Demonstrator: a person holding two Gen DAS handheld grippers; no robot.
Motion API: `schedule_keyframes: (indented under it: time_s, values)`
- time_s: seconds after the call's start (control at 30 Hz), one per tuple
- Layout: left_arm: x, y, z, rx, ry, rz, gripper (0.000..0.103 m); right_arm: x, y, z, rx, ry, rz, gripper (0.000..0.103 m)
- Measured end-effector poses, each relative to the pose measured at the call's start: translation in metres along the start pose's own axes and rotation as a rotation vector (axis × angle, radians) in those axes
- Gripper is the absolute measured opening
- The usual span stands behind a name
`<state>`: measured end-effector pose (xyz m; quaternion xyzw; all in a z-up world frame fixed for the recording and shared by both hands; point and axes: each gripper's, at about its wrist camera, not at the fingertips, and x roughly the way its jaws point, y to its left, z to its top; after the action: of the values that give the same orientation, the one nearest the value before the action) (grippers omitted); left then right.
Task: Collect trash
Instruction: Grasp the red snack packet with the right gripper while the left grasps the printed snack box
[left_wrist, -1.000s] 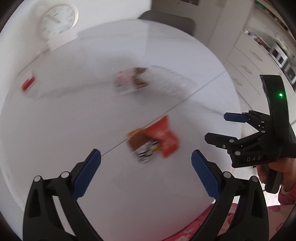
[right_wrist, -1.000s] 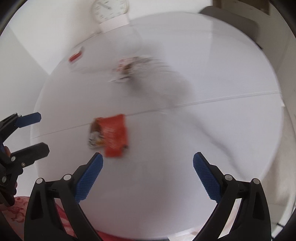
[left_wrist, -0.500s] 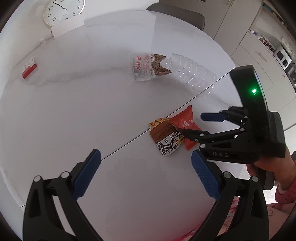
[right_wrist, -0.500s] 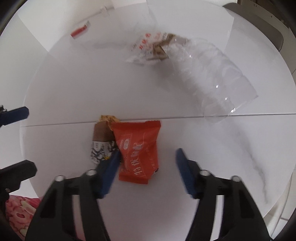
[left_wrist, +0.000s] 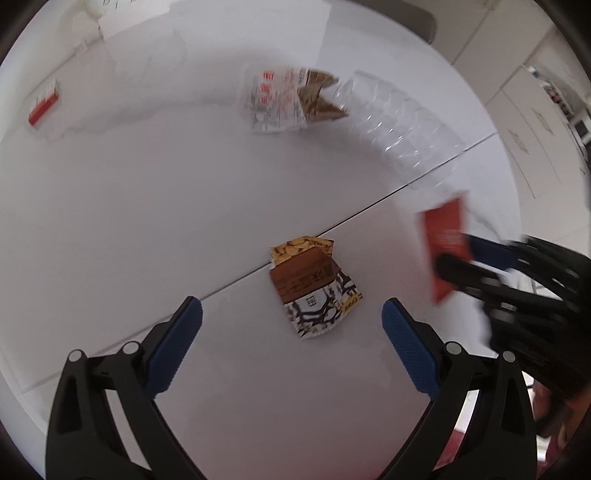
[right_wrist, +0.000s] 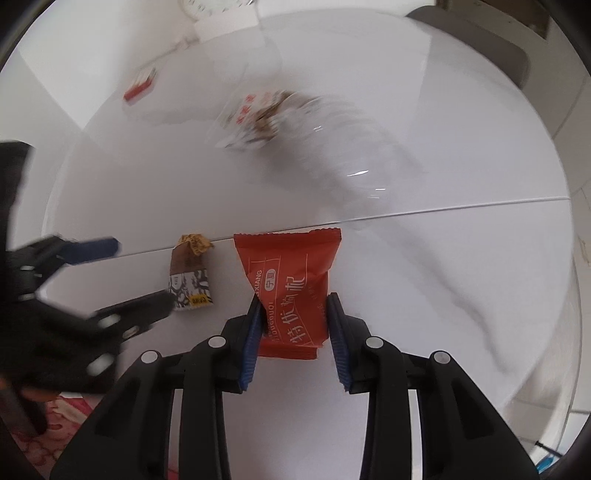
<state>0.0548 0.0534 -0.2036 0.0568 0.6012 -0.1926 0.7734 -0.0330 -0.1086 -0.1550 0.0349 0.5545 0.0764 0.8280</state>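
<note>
Pointing steeply downward, right gripper (right_wrist: 291, 325), jaws just closing on red packet (right_wrist: 290, 284).

I read "XIANG" in white Latin capitals along the left side of the red snack packet (right_wrist: 291, 291), beside large white Chinese characters across its face. Red Chinese print on the clear wrapper (left_wrist: 275, 101) near the table's far edge is too blurred to read.
</note>
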Motion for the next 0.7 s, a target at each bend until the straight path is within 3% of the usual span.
schedule_keyframes:
  time_s: [0.27, 0.4, 0.47, 0.6, 0.7]
  values:
    - [0.030, -0.010, 0.008, -0.136, 0.054, 0.033, 0.073, -0.052, -0.026, -0.016, 0.026, -0.061, -0.039, 0.035]
    - [0.032, -0.020, 0.009, -0.135, 0.027, 0.080, 0.065, -0.069, -0.036, -0.023, 0.020, -0.085, -0.074, 0.035]
    - [0.031, -0.027, 0.009, -0.129, 0.015, 0.099, 0.049, -0.076, -0.042, -0.026, 0.019, -0.095, -0.086, 0.035]
    - [0.030, -0.036, 0.008, -0.138, 0.011, 0.098, 0.038, -0.085, -0.052, -0.032, 0.023, -0.111, -0.098, 0.035]
    - [0.028, -0.043, 0.006, -0.134, 0.010, 0.097, 0.035, -0.093, -0.063, -0.041, 0.037, -0.120, -0.096, 0.035]
